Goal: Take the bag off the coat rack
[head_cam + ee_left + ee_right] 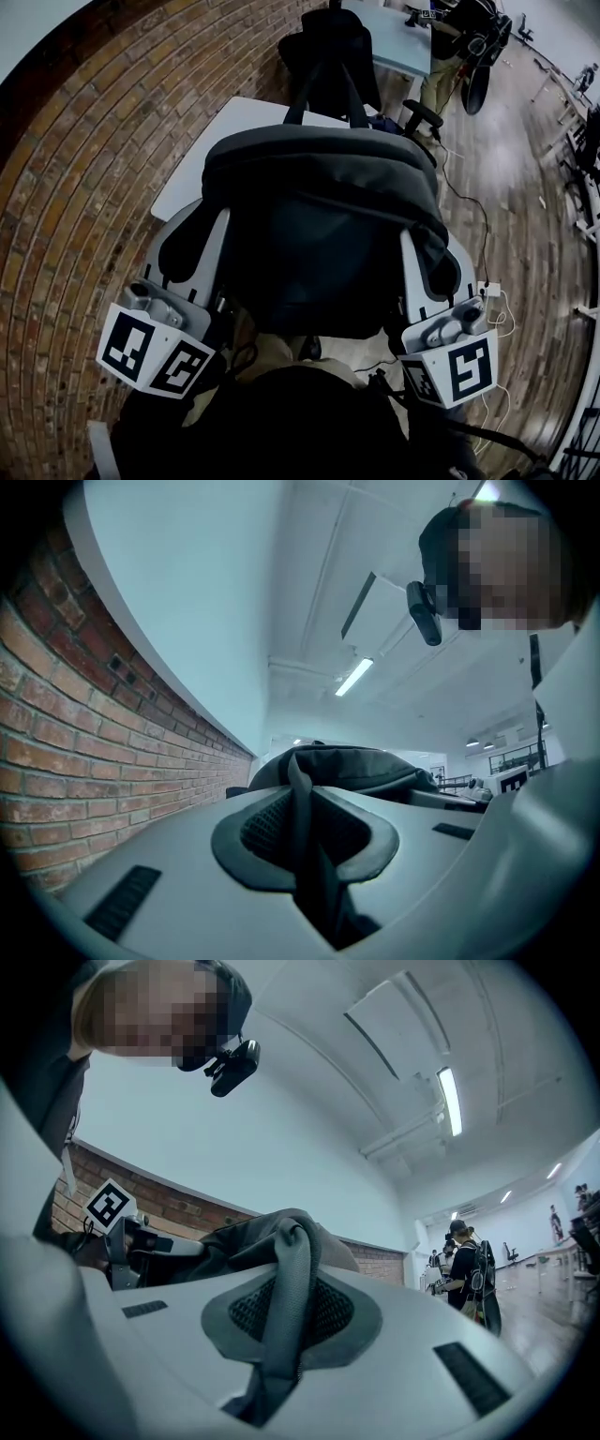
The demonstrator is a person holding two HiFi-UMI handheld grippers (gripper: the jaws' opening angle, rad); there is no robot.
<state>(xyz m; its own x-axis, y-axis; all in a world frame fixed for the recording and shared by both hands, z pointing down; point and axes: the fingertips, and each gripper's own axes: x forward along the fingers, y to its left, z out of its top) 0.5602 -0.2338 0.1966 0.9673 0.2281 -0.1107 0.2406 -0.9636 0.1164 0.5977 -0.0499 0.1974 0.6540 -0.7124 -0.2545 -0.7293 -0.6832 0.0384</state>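
A dark grey bag [323,216] hangs between my two grippers, in front of my body in the head view. My left gripper [192,248] is at the bag's left side, shut on a dark strap [302,827] that runs between its pads. On the bag's right side, my right gripper [427,262] is shut on a grey strap [286,1307]. The bag's bulk [356,766] rises just beyond the left jaws, and the bag [234,1241] also shows past the right jaws. I cannot make out the coat rack for certain.
A brick wall [75,187] runs along the left. A white table [234,122] stands ahead, with a dark shape [328,47] behind it. A person [450,47] stands at the far desks. Cables [469,216] lie on the wooden floor to the right.
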